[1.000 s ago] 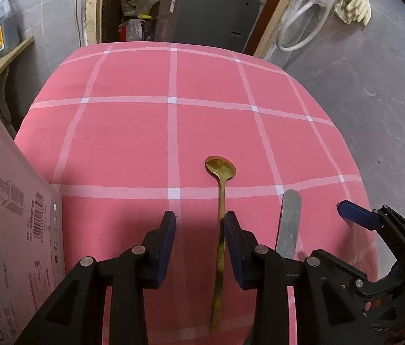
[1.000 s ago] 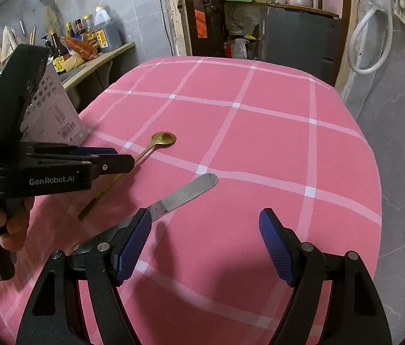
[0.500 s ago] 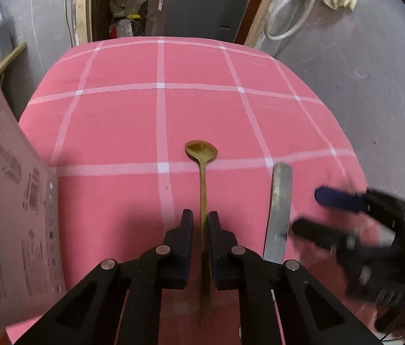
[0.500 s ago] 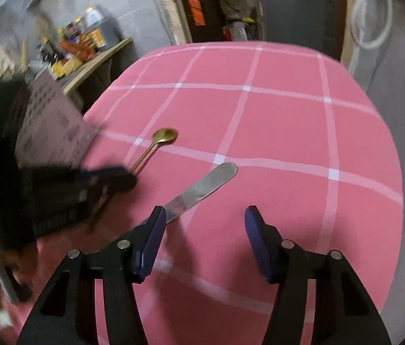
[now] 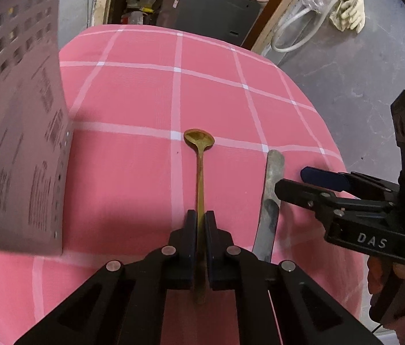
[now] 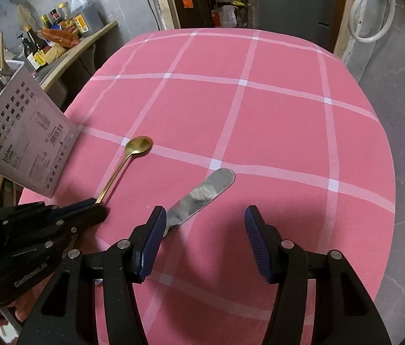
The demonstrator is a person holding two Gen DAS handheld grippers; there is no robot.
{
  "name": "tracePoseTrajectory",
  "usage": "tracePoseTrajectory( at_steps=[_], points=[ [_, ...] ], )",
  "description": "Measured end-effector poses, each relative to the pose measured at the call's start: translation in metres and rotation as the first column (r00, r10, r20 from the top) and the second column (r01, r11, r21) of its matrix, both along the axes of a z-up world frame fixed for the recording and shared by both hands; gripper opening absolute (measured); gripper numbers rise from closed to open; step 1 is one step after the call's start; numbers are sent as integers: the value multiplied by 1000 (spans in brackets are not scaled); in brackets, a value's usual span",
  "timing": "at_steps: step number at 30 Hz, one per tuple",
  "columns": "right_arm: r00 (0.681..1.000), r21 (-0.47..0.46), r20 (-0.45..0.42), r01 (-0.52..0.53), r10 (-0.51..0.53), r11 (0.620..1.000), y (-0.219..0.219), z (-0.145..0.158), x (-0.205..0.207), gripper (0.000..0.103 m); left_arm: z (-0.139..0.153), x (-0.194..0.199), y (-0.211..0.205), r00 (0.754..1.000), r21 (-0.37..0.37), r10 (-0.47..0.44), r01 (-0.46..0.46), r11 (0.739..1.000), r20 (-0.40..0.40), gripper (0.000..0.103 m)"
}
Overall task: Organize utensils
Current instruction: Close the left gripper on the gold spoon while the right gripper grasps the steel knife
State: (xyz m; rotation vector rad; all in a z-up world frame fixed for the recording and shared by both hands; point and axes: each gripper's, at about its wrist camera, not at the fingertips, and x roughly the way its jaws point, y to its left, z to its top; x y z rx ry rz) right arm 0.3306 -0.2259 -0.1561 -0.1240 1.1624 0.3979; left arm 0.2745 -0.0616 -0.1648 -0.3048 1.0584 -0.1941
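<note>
Pink checked tablecloth covers the table; grey floor beyond, cluttered shelf of bottles far left in the right wrist view. Gold spoon lies on the cloth, bowl pointing to the far side, handle running back toward me. My left gripper has its jaws drawn in narrow on the handle, pads pressing both sides near mid-shaft; the handle tail shows past the pads on the near side. Spoon appears still flat on the cloth, not lifted. Just right of it lies the steel spatula, blade end far, roughly parallel to the spoon, apart from it. My right gripper hovers over the spatula with jaws standing about half wide; in the right wrist view the blade passes by the left pad and nothing is gripped between the pads. White perforated utensil holder stands at the left, near the spoon, label facing me; judged the destination for both pieces. Step in hand, as I read it: lift the spoon and carry it to the holder. To do it well: lift straight up before swinging left, keep the grip firm since a thin round shaft may pivot between the pads, let the bowl end hang or tip it handle-down over the holder's opening, and clear its rim before releasing. Right side should centre on the spatula before closing.
</note>
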Motion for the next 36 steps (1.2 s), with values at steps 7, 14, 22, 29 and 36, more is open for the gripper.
tracePoseTrajectory(
  at_steps=[7,14,22,29,36],
  points=[
    [999,-102,-29,25,-28,994,23,-1,8,52,1,-4,-2,1000,10,11,-11,1000,7,6],
    [997,-174,-68,16,-29,985,41,-2,19,54,0,-7,1,1000,10,2,-2,1000,18,6],
    [993,-222,-114,-39,14,974,50,1,22,53,0,-6,0,1000,10,-1,1,1000,12,6],
    [991,-187,-131,-44,19,981,35,10,0,41,4,1,-1,999,5,-1,2,1000,-37,6],
    [997,-66,-81,-8,3,998,11,18,-30,24,13,-4,-11,997,45,-36,39,998,-67,6]
  ],
)
